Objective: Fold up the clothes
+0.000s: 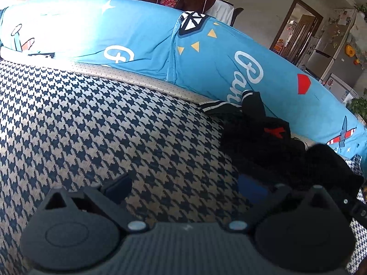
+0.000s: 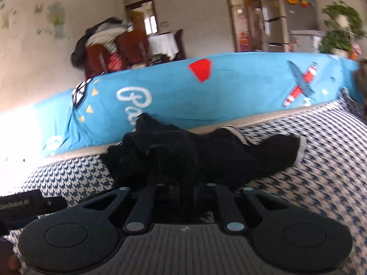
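Nearest in the right wrist view, the right gripper [image 2: 175, 184] was clenched, its two fingers drawn in tight at the near edge of a black garment [image 2: 197, 153]. Dark cloth hid the fingertips, so it looked pinched between them, though the contact itself could not be seen. In the left wrist view, the left gripper [image 1: 185, 186] stood spread wide, one finger [image 1: 115, 186] hovering over bare cover and the other beside the garment [image 1: 259, 137], with nothing between them.

The garment lay crumpled in a heap on a blue-and-white houndstooth cover [image 2: 321, 160], well to the right of the left gripper. A striped cuff [image 2: 302, 147] trailed out to the right in the right wrist view.

Behind the heap ran a long blue cushion [image 2: 229, 91] printed with white lettering, a red shape and an aeroplane. Beyond it were wooden chairs [image 2: 128, 50] piled with clothes, a doorway [image 2: 243, 18] and a leafy plant [image 2: 341, 27].

The step in hand appeared to be the first one: taking hold of the heap to spread it out before any fold. The next move likely called for the left gripper to shift right and catch another edge, so both could lift and lay the garment flat on the open cover.
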Demonstrator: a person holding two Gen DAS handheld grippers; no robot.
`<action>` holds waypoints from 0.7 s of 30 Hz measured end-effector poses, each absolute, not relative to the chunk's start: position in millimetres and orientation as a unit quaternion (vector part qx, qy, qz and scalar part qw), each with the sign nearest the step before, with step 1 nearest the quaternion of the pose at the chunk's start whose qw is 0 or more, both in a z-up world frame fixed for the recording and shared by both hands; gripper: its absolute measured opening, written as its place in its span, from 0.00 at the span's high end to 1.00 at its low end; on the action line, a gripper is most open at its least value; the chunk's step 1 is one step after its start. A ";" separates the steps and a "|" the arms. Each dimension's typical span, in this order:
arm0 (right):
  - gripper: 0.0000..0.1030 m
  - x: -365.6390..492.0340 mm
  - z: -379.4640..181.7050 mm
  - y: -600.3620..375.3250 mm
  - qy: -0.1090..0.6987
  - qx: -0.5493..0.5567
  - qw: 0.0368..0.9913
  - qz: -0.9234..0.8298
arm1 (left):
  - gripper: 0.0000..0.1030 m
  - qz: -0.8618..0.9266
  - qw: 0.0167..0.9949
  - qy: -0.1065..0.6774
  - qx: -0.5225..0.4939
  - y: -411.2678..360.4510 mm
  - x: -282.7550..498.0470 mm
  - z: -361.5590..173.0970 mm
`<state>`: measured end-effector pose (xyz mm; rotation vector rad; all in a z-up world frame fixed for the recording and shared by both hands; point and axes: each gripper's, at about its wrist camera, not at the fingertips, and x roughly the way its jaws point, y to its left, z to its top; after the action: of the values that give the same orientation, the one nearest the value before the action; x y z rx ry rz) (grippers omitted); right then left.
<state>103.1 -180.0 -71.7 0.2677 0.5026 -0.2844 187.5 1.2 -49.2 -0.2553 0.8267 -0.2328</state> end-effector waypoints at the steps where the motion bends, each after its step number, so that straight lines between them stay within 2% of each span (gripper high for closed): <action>1: 0.90 91.4 -72.0 -185.8 0.245 0.154 0.946 -0.148 | 0.00 -0.115 0.902 0.397 -0.121 1.7 182.8 -47.7; 7: 0.90 29.8 -83.4 -213.0 0.261 0.242 0.913 -0.201 | 0.00 -0.129 0.894 0.410 -0.128 11.6 145.7 -49.2; 14: 0.89 -23.6 -86.3 -215.8 0.259 0.191 0.911 -0.257 | 0.00 -0.125 0.888 0.421 -0.134 21.8 94.5 -56.2; 21: 0.87 -52.9 -82.8 -208.8 0.233 0.147 0.940 -0.200 | 0.00 -0.127 0.902 0.403 -0.091 17.3 63.2 -55.3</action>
<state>-52.9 -208.8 -82.8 0.2993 0.4751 -0.4087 63.2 17.3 -55.3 -0.1882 0.8343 -0.2623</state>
